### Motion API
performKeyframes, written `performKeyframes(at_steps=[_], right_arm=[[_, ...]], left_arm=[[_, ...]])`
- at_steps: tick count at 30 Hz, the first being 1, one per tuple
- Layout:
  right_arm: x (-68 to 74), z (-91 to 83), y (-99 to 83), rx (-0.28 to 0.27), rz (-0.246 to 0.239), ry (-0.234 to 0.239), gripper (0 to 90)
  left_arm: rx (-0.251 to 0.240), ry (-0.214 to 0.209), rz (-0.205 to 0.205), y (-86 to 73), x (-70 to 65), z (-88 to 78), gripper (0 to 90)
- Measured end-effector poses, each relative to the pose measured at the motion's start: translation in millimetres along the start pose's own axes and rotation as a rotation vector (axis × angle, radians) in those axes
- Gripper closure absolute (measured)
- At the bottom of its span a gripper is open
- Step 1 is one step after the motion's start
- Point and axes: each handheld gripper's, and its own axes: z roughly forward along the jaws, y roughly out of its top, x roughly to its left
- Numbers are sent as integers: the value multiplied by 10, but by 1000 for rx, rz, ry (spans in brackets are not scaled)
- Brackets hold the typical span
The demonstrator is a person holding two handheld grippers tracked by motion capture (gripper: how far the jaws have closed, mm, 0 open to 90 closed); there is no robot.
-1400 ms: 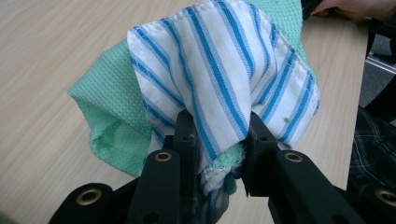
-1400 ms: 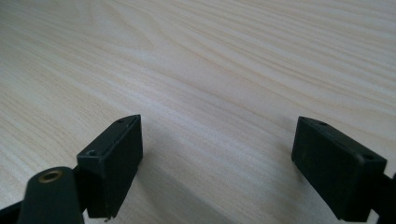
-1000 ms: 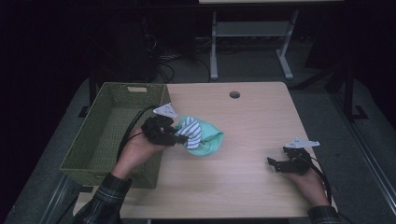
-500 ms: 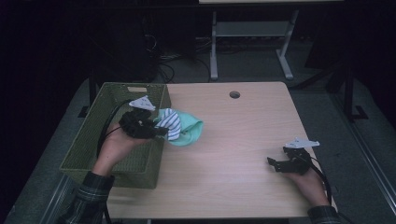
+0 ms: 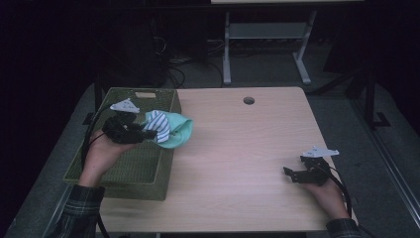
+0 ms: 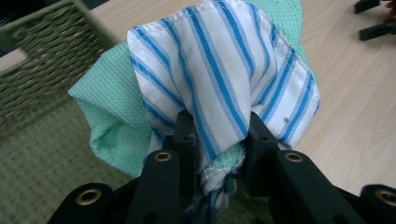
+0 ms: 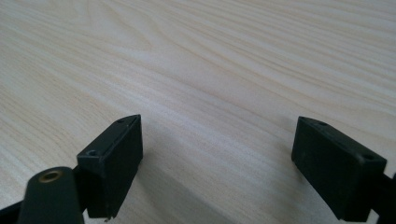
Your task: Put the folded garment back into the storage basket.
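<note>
Overhead view, two close views (shared table (image 5: pixel 257 148))

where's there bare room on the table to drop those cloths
The light wooden table is bare between the green woven basket and the right gripper, up to the cable hole. It is crowded at the basket's rim, where the left gripper holds the striped and mint cloths.

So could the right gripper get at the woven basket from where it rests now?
Probably not without moving across: the right gripper sits open at the table's opposite side, and the basket hangs off the left edge. Nothing blocks the bare tabletop between.
</note>
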Motion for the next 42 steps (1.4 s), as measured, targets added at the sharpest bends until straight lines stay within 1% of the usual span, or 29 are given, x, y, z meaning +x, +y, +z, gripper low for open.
performKeyframes(at_steps=[3,4,7,10,11,12,19,21,24,28,31,34,38,42], right_arm=[[0,0,0,0,1,0,162],[0,0,0,0,1,0,162],[0,0,0,0,2,-1,162],[0,0,0,0,2,-1,162],[-1,0,0,0,1,-1,162],[0,0,0,0,2,-2,162],[-2,0,0,0,3,-4,162],[-2,0,0,-1,4,-4,162],[-2,0,0,-1,4,-6,162],[-3,0,0,-1,4,-6,162],[-3,0,0,-1,5,-6,162],[-4,0,0,-1,4,-6,162],[-4,1,0,-1,5,-7,162],[-4,1,0,-1,4,-7,162]], left_arm=[[-3,25,-16,-63,80,-37,705],[-5,33,-28,-86,103,-49,704],[-10,59,-47,-156,186,-88,704],[-9,96,-77,-234,263,-111,704],[-8,101,-81,-254,283,-115,704],[-9,110,-94,-285,311,-116,704],[12,153,-130,-454,457,-105,704],[26,167,-140,-505,498,-87,704],[42,183,-142,-565,539,-48,704],[58,196,-154,-646,582,10,703],[81,208,-152,-702,605,71,702],[95,208,-165,-754,631,123,701],[115,209,-170,-810,670,185,702],[124,208,-178,-845,691,233,701]])
